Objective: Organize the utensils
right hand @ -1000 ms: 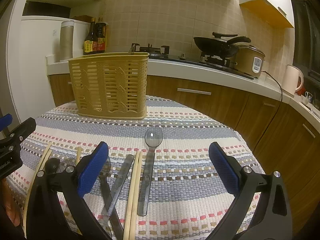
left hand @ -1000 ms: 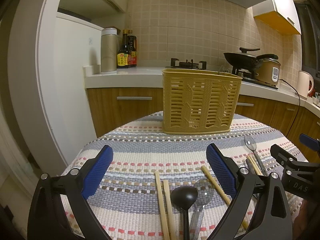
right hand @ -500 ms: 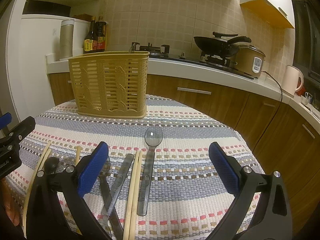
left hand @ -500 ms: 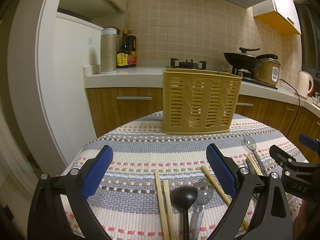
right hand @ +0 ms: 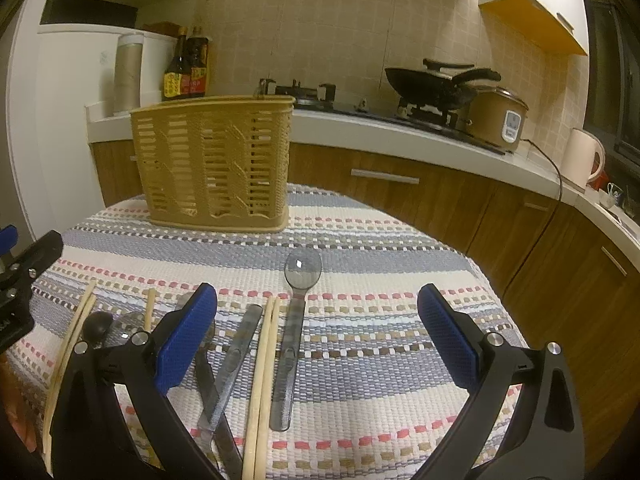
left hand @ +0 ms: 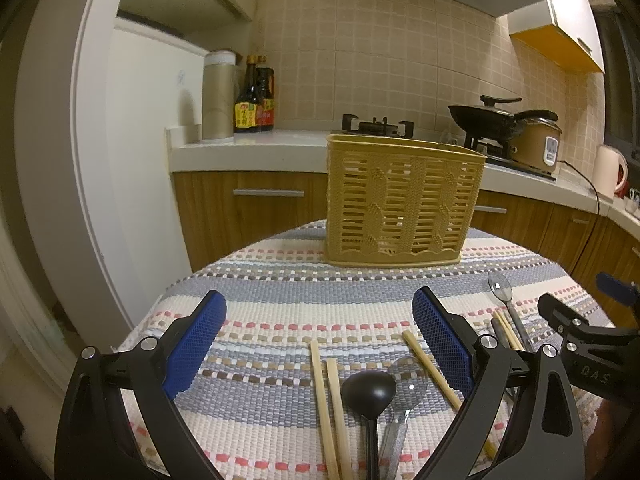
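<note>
A yellow slotted utensil basket (left hand: 402, 204) stands upright at the far side of the striped tablecloth; it also shows in the right wrist view (right hand: 214, 162). My left gripper (left hand: 320, 340) is open and empty above a pair of chopsticks (left hand: 330, 404), a black spoon (left hand: 368, 392) and a clear spoon (left hand: 404, 384). My right gripper (right hand: 316, 338) is open and empty above a clear spoon (right hand: 296, 320), a chopstick pair (right hand: 262, 368) and a clear-handled utensil (right hand: 236, 360).
The round table (left hand: 280, 280) has its edge close at left and right. Behind it runs a counter with sauce bottles (left hand: 254, 100), a stove, a wok (left hand: 484, 118), a rice cooker (right hand: 496, 118) and a kettle (right hand: 580, 158). A fridge stands at left.
</note>
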A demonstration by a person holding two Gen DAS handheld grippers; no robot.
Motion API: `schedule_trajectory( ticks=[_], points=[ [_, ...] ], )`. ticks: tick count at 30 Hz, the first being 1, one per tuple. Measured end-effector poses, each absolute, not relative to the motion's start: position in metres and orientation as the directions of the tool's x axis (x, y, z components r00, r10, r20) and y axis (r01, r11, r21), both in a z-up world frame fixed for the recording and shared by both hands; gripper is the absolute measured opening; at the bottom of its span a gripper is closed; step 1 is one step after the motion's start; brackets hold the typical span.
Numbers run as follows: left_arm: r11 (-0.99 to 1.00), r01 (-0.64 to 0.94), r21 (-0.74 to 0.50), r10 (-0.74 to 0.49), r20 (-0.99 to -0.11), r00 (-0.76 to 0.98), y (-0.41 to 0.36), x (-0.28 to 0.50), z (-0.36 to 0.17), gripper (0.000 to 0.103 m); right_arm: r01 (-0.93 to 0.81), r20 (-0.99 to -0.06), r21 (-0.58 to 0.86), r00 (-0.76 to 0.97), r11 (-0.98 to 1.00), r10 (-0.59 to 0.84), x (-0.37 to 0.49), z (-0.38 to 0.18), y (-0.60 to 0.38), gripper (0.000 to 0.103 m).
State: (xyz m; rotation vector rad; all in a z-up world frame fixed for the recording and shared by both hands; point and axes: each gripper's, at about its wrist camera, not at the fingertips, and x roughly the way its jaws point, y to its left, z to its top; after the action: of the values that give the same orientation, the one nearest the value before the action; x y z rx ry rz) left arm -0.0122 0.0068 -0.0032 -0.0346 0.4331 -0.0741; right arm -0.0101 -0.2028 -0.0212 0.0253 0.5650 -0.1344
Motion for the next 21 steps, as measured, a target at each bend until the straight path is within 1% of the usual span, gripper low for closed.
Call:
schedule_trajectory(
  ticks=[4,7,9,10,12,13,14,15,16,17,18,19,21],
  points=[
    [0.978,0.101,-0.181,-0.183,-0.519,0.835,0.037,0.004,-0.006,0.092,0.134,-0.590,-0.005,0.799,0.991,-0.111,-0.002,-0.023,-0.209,0.096],
    [0.967,0.131,-0.217,-0.241,-0.624,0.744,0.057,0.020,-0.007,0.090,0.113,-0.609,-0.031,0.786,0.993,-0.109,-0.001,-0.021,-0.210,0.096],
    [0.954,0.168,-0.250,-0.297,-0.683,0.668,0.064,0.029,-0.012,0.083,0.081,-0.626,-0.061,0.773,0.995,-0.101,0.001,-0.017,-0.208,0.096],
    [0.943,0.187,-0.276,-0.331,-0.712,0.619,0.068,0.034,-0.016,0.081,0.060,-0.639,-0.069,0.764,0.996,-0.090,0.003,-0.016,-0.207,0.096],
    [0.922,0.217,-0.321,-0.387,-0.750,0.537,0.069,0.040,-0.024,0.072,0.015,-0.664,-0.061,0.746,0.998,-0.052,0.007,-0.013,-0.208,0.094],
    [0.909,0.234,-0.345,-0.417,-0.762,0.495,0.066,0.043,-0.029,0.069,-0.008,-0.678,-0.046,0.734,0.999,-0.025,0.008,-0.012,-0.209,0.093],
    [0.898,0.247,-0.364,-0.440,-0.773,0.456,0.063,0.045,-0.033,0.063,-0.031,-0.692,-0.030,0.722,0.999,0.002,0.010,-0.012,-0.211,0.087],
    [0.891,0.257,-0.375,-0.452,-0.787,0.419,0.058,0.047,-0.038,0.056,-0.057,-0.710,-0.013,0.703,0.998,0.031,0.013,-0.011,-0.212,0.084],
    [0.890,0.262,-0.372,-0.451,-0.799,0.398,0.054,0.049,-0.042,0.053,-0.070,-0.725,-0.002,0.688,0.998,0.047,0.016,-0.011,-0.214,0.080],
    [0.896,0.267,-0.356,-0.436,-0.821,0.369,0.047,0.051,-0.047,0.049,-0.080,-0.738,0.006,0.673,0.997,0.058,0.018,-0.011,-0.215,0.075],
    [0.905,0.276,-0.323,-0.409,-0.840,0.357,0.040,0.051,-0.051,0.048,-0.093,-0.754,0.022,0.652,0.995,0.078,0.022,-0.012,-0.218,0.072],
    [0.914,0.285,-0.289,-0.382,-0.848,0.366,0.035,0.050,-0.051,0.047,-0.100,-0.763,0.035,0.640,0.994,0.091,0.024,-0.014,-0.220,0.071],
    [0.928,0.285,-0.242,-0.339,-0.866,0.367,0.028,0.051,-0.052,0.038,-0.113,-0.778,0.053,0.618,0.992,0.112,0.028,-0.016,-0.222,0.064]
  ],
)
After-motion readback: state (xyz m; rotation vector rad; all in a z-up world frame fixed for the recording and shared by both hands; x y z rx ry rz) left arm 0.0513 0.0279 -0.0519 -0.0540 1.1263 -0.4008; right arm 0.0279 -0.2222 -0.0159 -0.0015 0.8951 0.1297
